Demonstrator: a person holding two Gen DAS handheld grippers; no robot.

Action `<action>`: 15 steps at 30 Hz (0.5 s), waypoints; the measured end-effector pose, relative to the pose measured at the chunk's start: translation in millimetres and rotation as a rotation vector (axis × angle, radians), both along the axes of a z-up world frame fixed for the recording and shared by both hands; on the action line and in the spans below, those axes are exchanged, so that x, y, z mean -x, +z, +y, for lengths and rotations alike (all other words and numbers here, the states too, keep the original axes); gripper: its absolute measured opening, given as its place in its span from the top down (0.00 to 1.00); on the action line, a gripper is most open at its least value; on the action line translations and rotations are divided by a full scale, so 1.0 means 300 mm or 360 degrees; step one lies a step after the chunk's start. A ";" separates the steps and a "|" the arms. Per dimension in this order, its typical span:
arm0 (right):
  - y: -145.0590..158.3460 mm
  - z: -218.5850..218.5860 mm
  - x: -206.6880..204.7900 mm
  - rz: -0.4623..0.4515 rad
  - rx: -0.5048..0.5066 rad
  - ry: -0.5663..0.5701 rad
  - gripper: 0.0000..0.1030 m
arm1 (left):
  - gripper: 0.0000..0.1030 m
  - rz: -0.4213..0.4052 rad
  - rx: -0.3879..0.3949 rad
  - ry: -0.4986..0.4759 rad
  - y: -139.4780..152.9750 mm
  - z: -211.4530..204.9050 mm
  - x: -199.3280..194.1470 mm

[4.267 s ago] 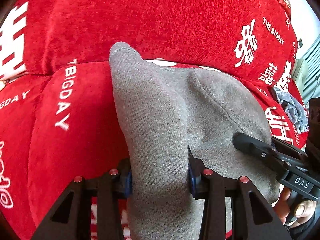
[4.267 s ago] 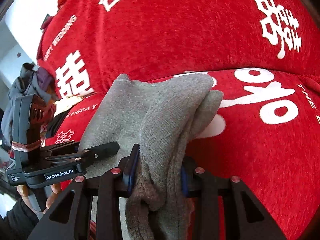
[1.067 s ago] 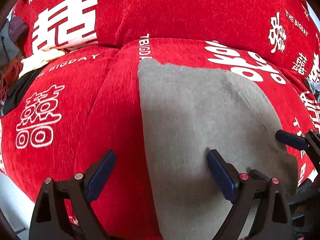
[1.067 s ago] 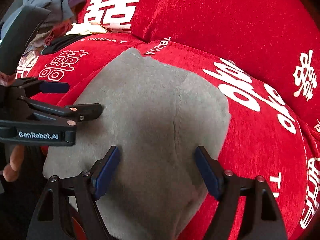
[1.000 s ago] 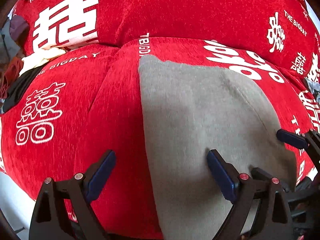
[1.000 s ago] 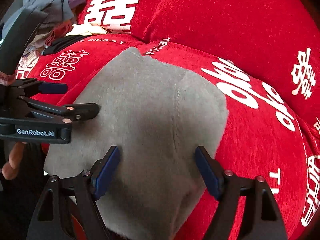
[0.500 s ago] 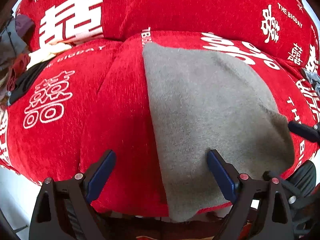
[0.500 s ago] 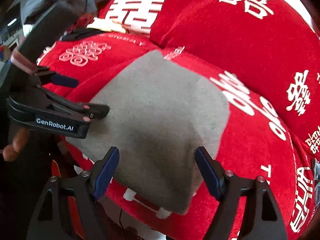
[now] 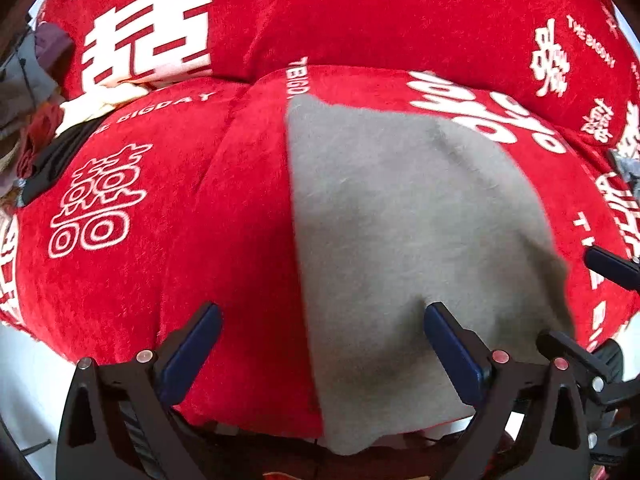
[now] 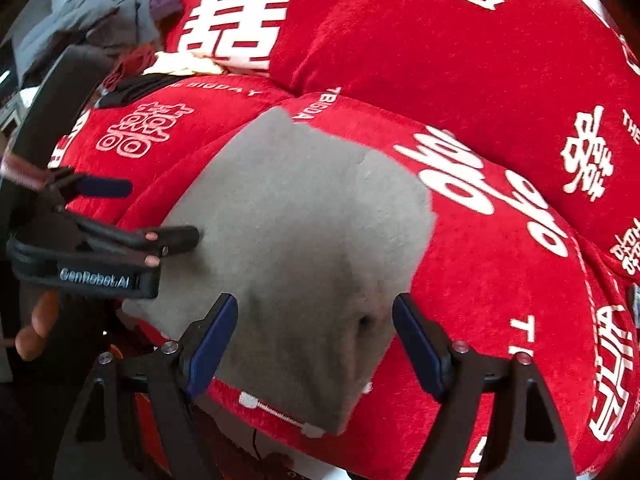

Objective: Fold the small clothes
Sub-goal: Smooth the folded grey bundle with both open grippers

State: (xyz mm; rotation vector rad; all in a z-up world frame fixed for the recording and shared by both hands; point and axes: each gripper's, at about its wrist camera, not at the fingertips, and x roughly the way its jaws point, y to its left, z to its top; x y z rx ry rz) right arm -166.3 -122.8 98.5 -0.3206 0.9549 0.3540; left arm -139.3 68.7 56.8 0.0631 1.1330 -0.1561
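Observation:
A grey knitted garment [image 9: 400, 220] lies spread flat on the red sofa seat [image 9: 180, 220], and its near end hangs over the seat's front edge. My left gripper [image 9: 322, 312] hovers above the garment's left edge. Its jaws are opening, and the pads press on nothing. In the right wrist view the same garment [image 10: 300, 220] fills the middle, with my right gripper [image 10: 315, 300] open above its near end and not touching it. The left gripper [image 10: 156, 212] shows there at the garment's left side, held by a hand [image 10: 36, 332].
The sofa's red backrest [image 9: 360, 20] with white characters rises behind the seat. A pile of other clothes [image 10: 100, 20] sits at the far left end. A white cord [image 10: 276, 411] hangs at the seat's front edge under the garment.
Both grippers, shut on the bunched garment seconds ago, have let go; it now lies flat. In the last second both drew back, showing the seat's front edge, and the left jaws widened.

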 end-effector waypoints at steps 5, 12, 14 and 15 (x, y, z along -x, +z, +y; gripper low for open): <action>0.024 -0.002 -0.019 -0.0010 0.0016 -0.0063 0.20 | 0.02 -0.0035 0.0019 0.0062 0.032 -0.021 -0.003; 0.017 -0.020 -0.039 0.0010 0.0022 -0.0109 0.20 | 0.02 0.0065 0.0001 0.0072 -0.006 -0.043 -0.006; 0.013 -0.023 -0.043 0.0018 0.0022 -0.0112 0.20 | 0.02 0.0062 -0.0019 0.0075 -0.007 -0.049 -0.005; 0.011 -0.023 -0.047 0.0021 0.0025 -0.0113 0.20 | 0.02 0.0062 -0.0027 0.0076 -0.008 -0.051 -0.005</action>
